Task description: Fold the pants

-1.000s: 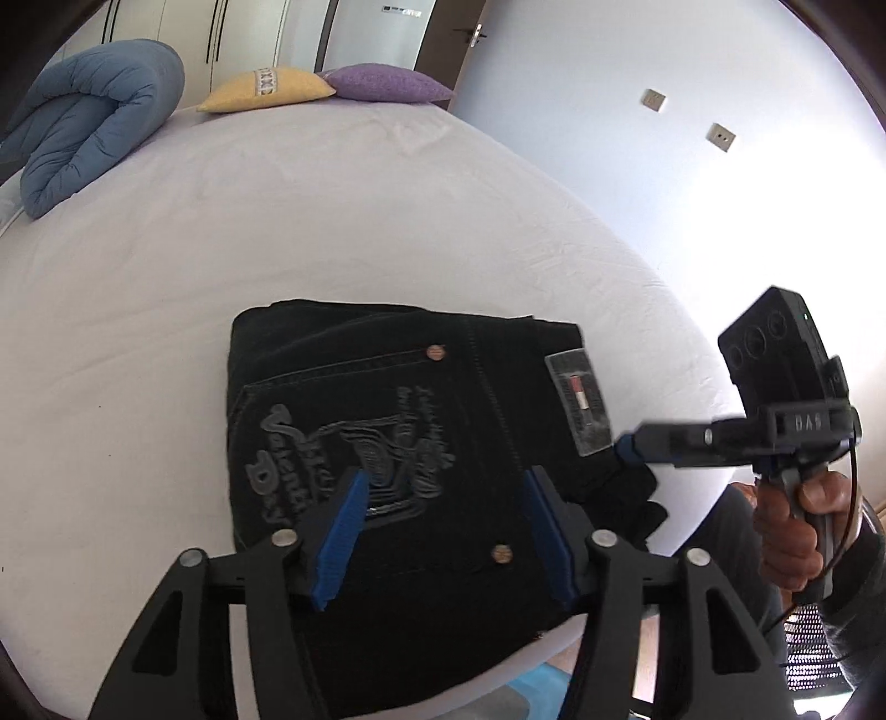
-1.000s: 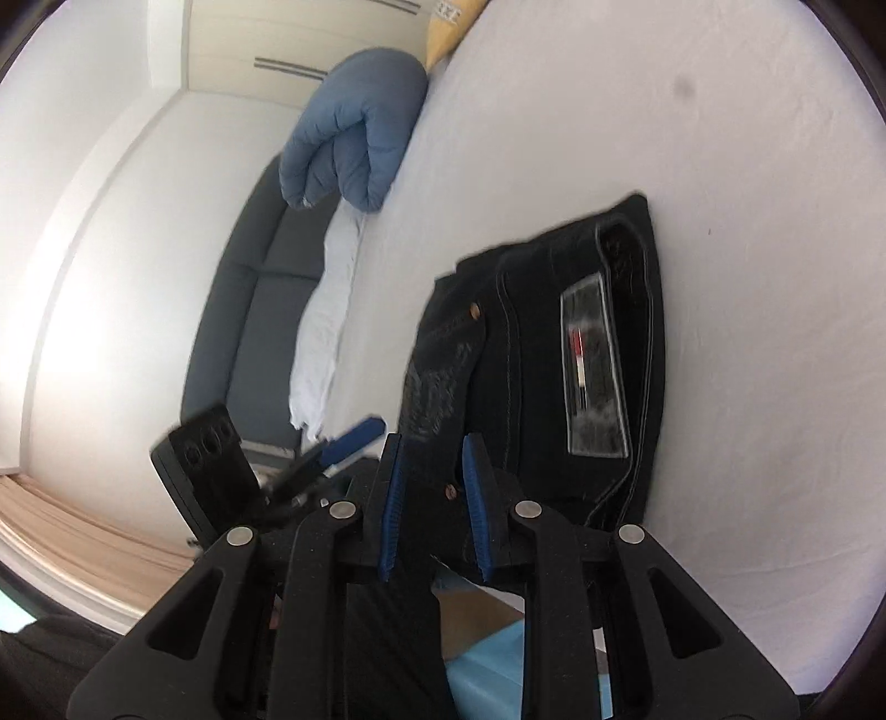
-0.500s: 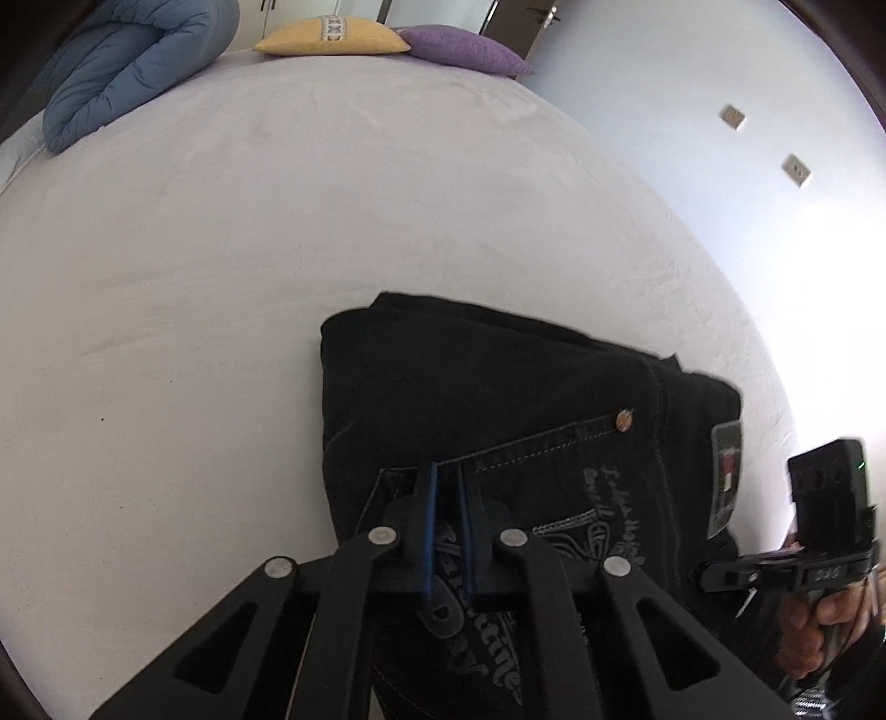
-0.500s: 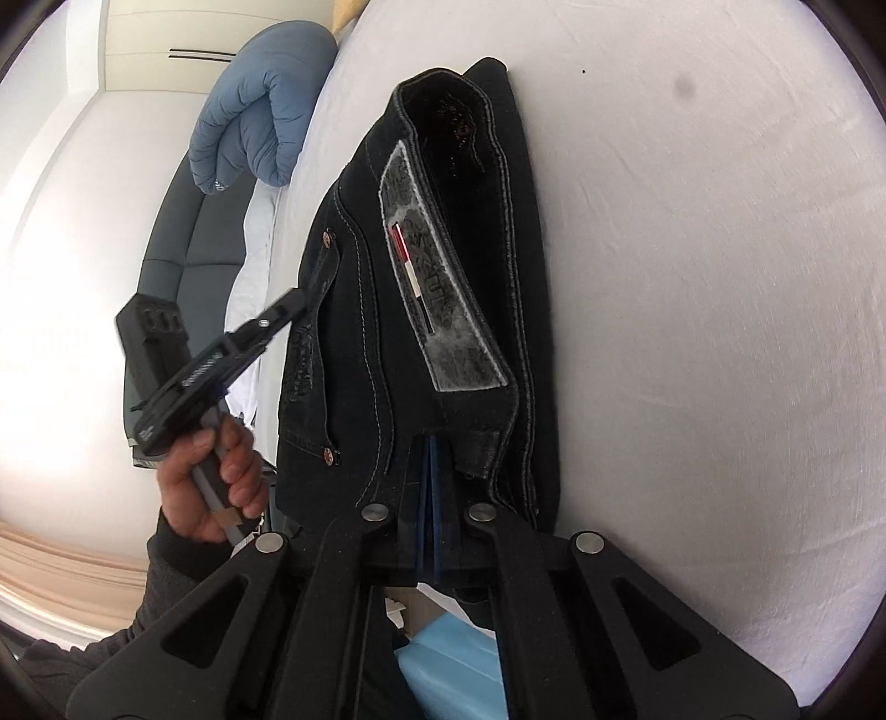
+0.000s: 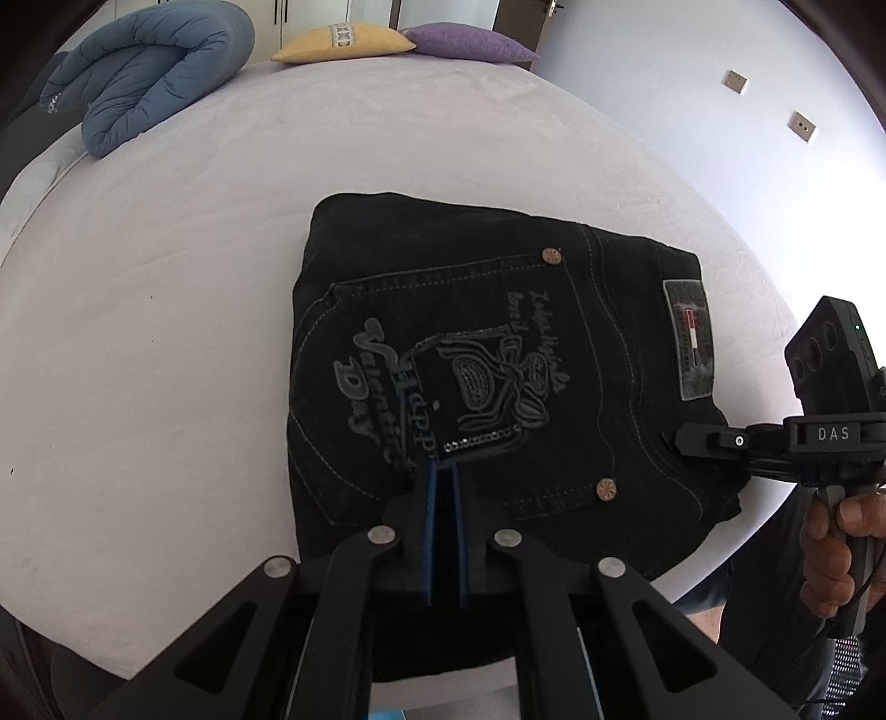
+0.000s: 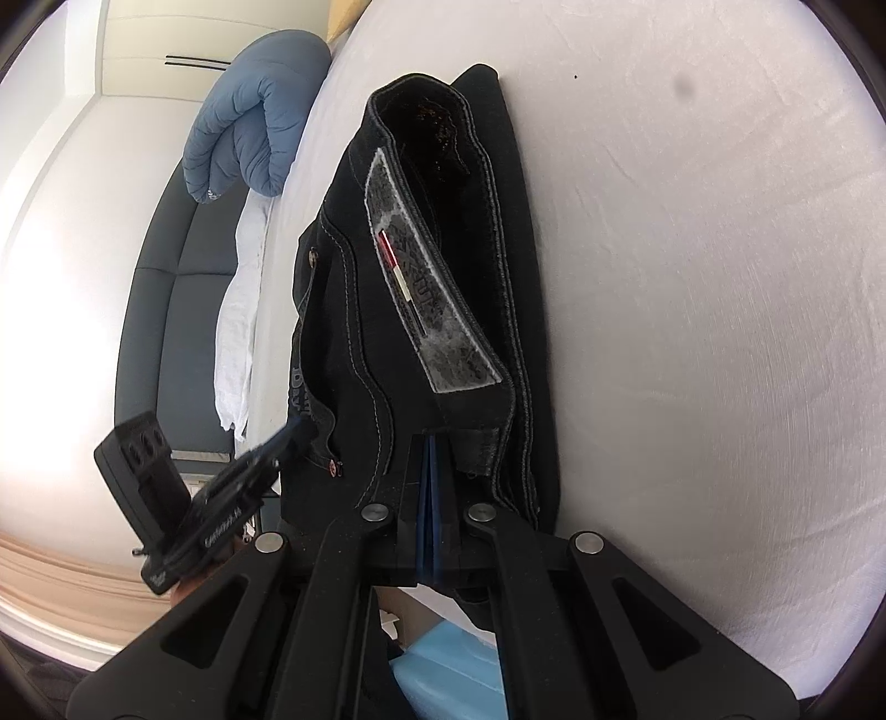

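Both pairs of jaws have just been closing since the earlier frames, when they stood spread over the cloth; now the left gripper [image 5: 442, 471] has its blue pads pressed together at the near edge of the back pocket, seemingly pinching a nip of denim, and the right gripper [image 6: 434, 448] is likewise clamped on the waistband end below the patch. Black jeans [image 5: 498, 343] lie folded into a thick block on the bed [image 5: 166, 332], near its front edge. I judge them fairly heavy and stiff for cloth: several layers of denim that hold a crease yet sag when lifted, not slippery, not fragile, though the sequin trim could snag. Best hold is on seams or the waistband, where the cloth is thick and the layers can be taken together. Embroidery on the pocket [image 5: 443, 376] reads "Happy Valentine Day", partly hidden by the jaws, with a smaller script line I cannot read for sure. A grey waistband patch [image 6: 426, 299] carries a red and white stripe; its lettering is too small. Right gripper's body shows "DAS" in the left view. Beyond lie a rolled blue duvet [image 5: 149, 66], a yellow pillow [image 5: 343, 41] and a purple pillow [image 5: 470, 44]
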`<state>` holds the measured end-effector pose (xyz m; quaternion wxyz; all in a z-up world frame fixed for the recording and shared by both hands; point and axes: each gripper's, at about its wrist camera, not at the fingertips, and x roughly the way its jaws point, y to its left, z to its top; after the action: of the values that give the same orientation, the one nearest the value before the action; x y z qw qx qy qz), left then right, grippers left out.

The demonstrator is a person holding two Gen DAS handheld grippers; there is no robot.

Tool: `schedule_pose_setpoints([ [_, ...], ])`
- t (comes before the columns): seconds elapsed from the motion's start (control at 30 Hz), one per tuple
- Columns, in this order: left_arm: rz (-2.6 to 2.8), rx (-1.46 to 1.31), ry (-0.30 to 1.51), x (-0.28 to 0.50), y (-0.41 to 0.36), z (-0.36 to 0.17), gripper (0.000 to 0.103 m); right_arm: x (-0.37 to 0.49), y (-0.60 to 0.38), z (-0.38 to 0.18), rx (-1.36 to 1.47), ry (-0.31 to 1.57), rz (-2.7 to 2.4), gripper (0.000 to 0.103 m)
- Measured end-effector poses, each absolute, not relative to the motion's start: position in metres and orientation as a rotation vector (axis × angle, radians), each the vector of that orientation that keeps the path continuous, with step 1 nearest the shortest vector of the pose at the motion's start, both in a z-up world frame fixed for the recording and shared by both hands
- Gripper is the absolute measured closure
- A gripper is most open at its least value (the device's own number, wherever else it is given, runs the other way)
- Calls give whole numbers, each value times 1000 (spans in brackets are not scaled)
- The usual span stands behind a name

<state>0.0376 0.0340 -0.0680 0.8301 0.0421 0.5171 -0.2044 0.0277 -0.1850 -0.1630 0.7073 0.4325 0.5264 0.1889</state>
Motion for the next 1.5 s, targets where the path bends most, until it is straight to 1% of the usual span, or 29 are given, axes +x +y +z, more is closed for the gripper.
schedule_pose_setpoints([
  [0.2, -442, 58, 1135, 39, 40, -76, 98, 25, -180, -159, 961, 1169, 407, 103],
  [0.33, -435, 131, 1119, 39, 33, -78, 98, 24, -181, -159, 971, 1163, 412, 103],
  [0.5, -427, 129, 1116, 39, 30, -80, 98, 24, -178, -150, 939, 1167, 401, 103],
  [0.53, -429, 130, 1117, 39, 31, -79, 98, 23, -177, -143, 921, 1161, 405, 99],
  [0.63, -436, 121, 1116, 40, 34, -76, 98, 19, -178, -115, 855, 1117, 389, 96],
  [0.67, -441, 115, 1115, 41, 36, -73, 98, 17, -183, -105, 843, 1087, 384, 88],
  [0.7, -445, 106, 1117, 42, 39, -70, 98, 15, -187, -98, 830, 1074, 373, 73],
  [0.73, -449, 91, 1123, 43, 43, -65, 94, 15, -191, -93, 813, 1068, 358, 58],
  [0.77, -463, 61, 1134, 45, 48, -56, 78, 14, -197, -89, 803, 1053, 334, 21],
  [0.8, -478, 34, 1131, 45, 54, -48, 66, 13, -203, -87, 811, 1028, 317, 11],
  [0.83, -477, 14, 1102, 45, 62, -35, 35, 14, -210, -87, 825, 1006, 306, 11],
  [0.87, -455, 21, 1069, 44, 67, -25, 19, 17, -217, -91, 847, 1011, 298, 11],
  [0.9, -435, 30, 1033, 46, 74, -15, 16, 20, -221, -95, 863, 1024, 298, 11],
  [1.0, -424, -19, 1038, 66, 93, -9, 15, 33, -228, -109, 901, 1066, 307, 14],
  [1.1, -412, -48, 1113, 97, 108, -28, 15, 47, -232, -124, 947, 1116, 297, 22],
  [1.23, -478, -84, 1239, 119, 102, -60, 15, 60, -225, -128, 936, 1137, 320, 28],
  [1.27, -485, -91, 1272, 125, 101, -69, 15, 64, -222, -130, 927, 1151, 326, 32],
  [1.3, -480, -87, 1300, 130, 98, -77, 15, 68, -218, -132, 910, 1167, 333, 37],
  [1.33, -483, -82, 1324, 133, 96, -83, 15, 71, -214, -135, 893, 1181, 330, 40],
  [1.4, -498, -89, 1321, 137, 93, -87, 14, 78, -212, -139, 881, 1195, 310, 54],
  [1.43, -499, -83, 1322, 139, 91, -87, 16, 80, -213, -141, 884, 1199, 301, 59],
  [1.47, -505, -73, 1323, 140, 88, -86, 26, 82, -211, -142, 873, 1210, 290, 68],
  [1.5, -526, -77, 1326, 141, 83, -85, 36, 84, -209, -142, 854, 1214, 285, 71],
])
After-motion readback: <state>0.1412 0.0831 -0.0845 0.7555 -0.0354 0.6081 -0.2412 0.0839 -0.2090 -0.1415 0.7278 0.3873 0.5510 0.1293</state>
